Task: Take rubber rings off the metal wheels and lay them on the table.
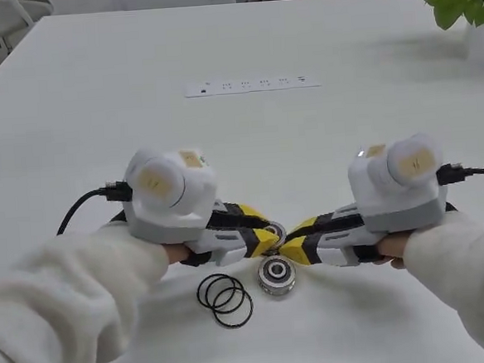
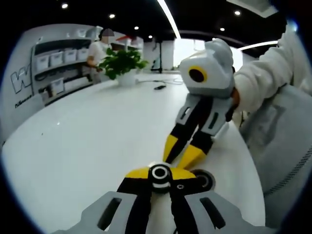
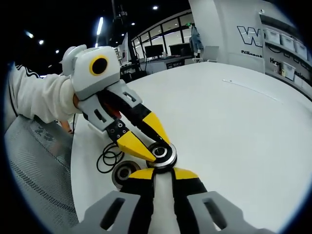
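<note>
Rings are partly off already: three black rubber rings [image 1: 225,297] are lying in an overlapping cluster on the table [image 1: 345,116], at about 8 o'clock from a loose wheel [image 1: 277,276] that is resting flat on the white top. Whether that loose wheel is carrying any rubber is too small to tell.

Just above it, at its 12 o'clock in the head view, the two grippers are meeting tip to tip. The left gripper [image 1: 267,236] is clamping a second wheel [image 3: 163,153] between its yellow fingers and holding it clear of the table. In the right gripper view this held wheel is showing a dark band round its rim, so it looks to be wearing a ring that is yet to come off. The right gripper [image 2: 181,158] is pressing in from 3 o'clock with its fingertips drawn together against the wheel's edge. Whether they are pinching the rubber or only touching the metal, I cannot tell.

By my judgement the job is past its middle: three rings are down, at least one is left on the held wheel, and it is waiting to join the cluster at 8 o'clock.

Far off at 12 o'clock a power strip [image 1: 252,85] is lying flat, and a plant [image 1: 462,0] is standing at 1 o'clock.
</note>
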Available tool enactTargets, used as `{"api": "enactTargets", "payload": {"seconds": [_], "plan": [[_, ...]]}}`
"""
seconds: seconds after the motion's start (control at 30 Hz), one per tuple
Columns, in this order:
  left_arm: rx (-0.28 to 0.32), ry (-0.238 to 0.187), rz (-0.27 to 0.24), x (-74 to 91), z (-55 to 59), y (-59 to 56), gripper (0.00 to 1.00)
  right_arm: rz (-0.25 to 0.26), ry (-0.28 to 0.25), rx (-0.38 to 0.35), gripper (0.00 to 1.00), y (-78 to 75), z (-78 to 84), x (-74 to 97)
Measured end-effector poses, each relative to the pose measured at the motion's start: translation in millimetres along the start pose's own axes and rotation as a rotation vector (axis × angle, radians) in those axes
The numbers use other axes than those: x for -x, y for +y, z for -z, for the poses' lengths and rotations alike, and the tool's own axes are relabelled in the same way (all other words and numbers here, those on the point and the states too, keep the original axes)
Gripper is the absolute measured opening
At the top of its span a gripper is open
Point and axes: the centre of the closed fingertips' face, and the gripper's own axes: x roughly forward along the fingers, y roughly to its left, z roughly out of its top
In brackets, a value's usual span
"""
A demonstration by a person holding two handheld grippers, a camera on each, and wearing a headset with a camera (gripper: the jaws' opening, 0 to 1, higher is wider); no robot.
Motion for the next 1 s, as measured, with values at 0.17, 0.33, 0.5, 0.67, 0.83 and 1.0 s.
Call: {"api": "enactTargets", "payload": {"seconds": [0.17, 0.33, 0.5, 0.67, 0.83, 1.0], "plan": [[0.007, -0.012, -0.007, 0.3, -0.4, -0.8, 0.15, 0.018, -0.001, 0.04, 0.01, -2.5, -0.7, 1.0], [0.01, -0.031, -0.013, 0.8, 0.0, -0.3, 0.15, 0.026, 0.006, -0.017, 0.0, -4.2, -0.1, 1.2], [0.013, -0.044, -0.016, 0.8, -0.5, -0.2, 0.15, 0.023, 0.003, -0.076, 0.0, -6.2, 0.0, 2.3], [0.015, -0.049, -0.019, 0.6, -0.4, -0.5, 0.15, 0.017, -0.004, -0.127, 0.0, -5.2, 0.4, 3.1], [0.011, -0.047, -0.021, 0.4, 0.1, -0.4, 0.15, 0.014, -0.009, -0.151, 0.0, -4.7, 0.2, 4.6], [0.007, -0.046, -0.021, 0.7, 0.4, -0.3, 0.15, 0.015, -0.022, -0.187, 0.0, -6.8, -1.2, 5.7]]}}
